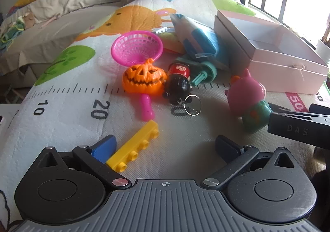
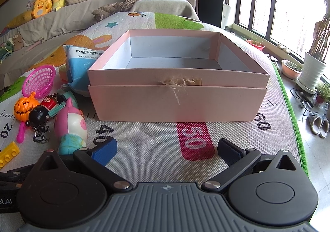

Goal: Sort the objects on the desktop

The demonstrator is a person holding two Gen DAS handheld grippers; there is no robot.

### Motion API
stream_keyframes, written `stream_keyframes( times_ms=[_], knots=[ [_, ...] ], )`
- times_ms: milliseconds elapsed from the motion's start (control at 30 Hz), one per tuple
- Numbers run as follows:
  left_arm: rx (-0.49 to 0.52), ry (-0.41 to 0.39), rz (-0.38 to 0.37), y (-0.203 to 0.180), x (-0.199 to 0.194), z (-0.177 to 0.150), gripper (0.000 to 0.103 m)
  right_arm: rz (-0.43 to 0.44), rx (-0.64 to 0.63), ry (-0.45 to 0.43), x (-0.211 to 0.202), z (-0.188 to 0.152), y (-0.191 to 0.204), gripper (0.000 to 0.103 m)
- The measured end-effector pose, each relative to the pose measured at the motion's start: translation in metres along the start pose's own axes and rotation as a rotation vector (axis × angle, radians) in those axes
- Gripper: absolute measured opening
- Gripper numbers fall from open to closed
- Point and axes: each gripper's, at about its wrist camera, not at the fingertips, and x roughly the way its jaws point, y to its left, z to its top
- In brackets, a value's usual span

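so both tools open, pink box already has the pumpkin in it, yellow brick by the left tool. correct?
Not quite. The pink box holds nothing; the right wrist view shows its bare inside. The pumpkin sits on the mat among the other toys, as the left wrist view shows. The rest holds: left tool and right tool are open, and the yellow brick lies by the left tool.

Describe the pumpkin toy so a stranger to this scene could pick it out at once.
Start at the big open pink box on the play mat, then look to the toy pile on its left. The pumpkin toy lies just in front of the pink basket scoop, touching the black-haired doll keychain. It is the only orange piece, with a carved jagged grin.
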Motion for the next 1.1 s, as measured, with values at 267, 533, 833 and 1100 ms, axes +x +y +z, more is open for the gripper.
stream_keyframes(
  times_ms=[267, 533, 833, 1100],
  knots=[
    [-0.016, -0.031, 0.014, -0.001, 0.001, -0.002, 0.103, 0.012, -0.005, 0.039, -0.005, 0.0, -0.004, 0.103],
    [0.072, -0.156, 0.062, -0.006, -0.024, -0.014, 0.103, 0.024, -0.014, 0.073, -0.01, -0.001, -0.005, 0.103],
    [0.126, -0.24, -0.121, 0.031, -0.083, -0.03, 0.103, 0.219, -0.177, -0.083, -0.075, -0.008, -0.002, 0.103],
    [0.18, -0.3, -0.035, 0.022, -0.077, -0.038, 0.103, 0.264, -0.258, -0.062, -0.05, 0.018, 0.041, 0.083]
  ],
)
